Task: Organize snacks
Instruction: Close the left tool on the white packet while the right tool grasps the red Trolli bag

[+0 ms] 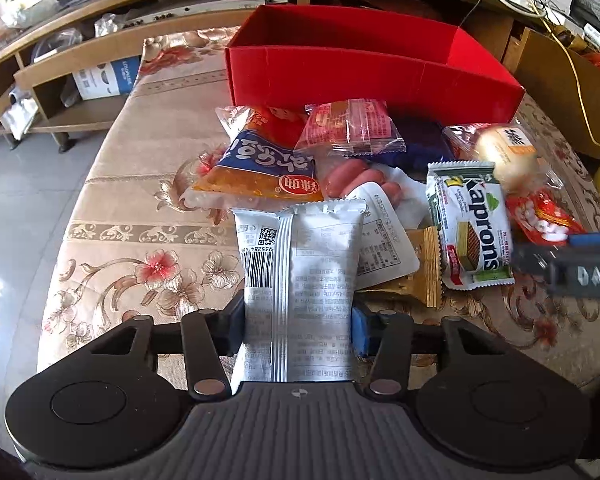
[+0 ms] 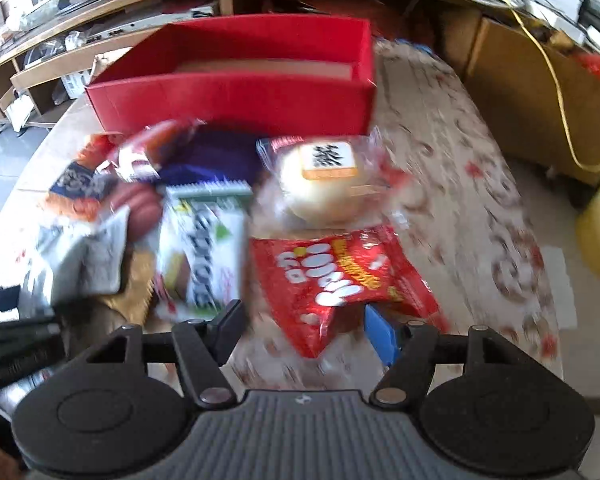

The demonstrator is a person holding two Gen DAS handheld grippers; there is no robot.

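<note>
Between the left gripper's [image 1: 298, 326] pads sits a silvery-white foil snack packet [image 1: 300, 292], pinched at its near end; that slick pouch could slip out on the way to the far open red cardboard box [image 1: 364, 76]. Beside it, the right gripper [image 2: 308, 332] stands half-closed around a red crinkly packet's [image 2: 336, 276] corner, blur hiding contact, and may drag the green-and-white "Kaprons" wafer pack [image 1: 470, 224].

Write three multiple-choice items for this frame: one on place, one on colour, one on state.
1. Where is the box relative to the snack pile?
A. behind it
B. under it
C. left of it

2. What colour is the box?
A. blue
B. red
C. green

3. What is the left gripper doing?
A. hanging free
B. holding a sausage
C. clamping the silver packet

Key: 1 A, the box stands beyond the snacks; 2 B, its walls are red; 3 C, both jaws press the packet's sides.
</note>
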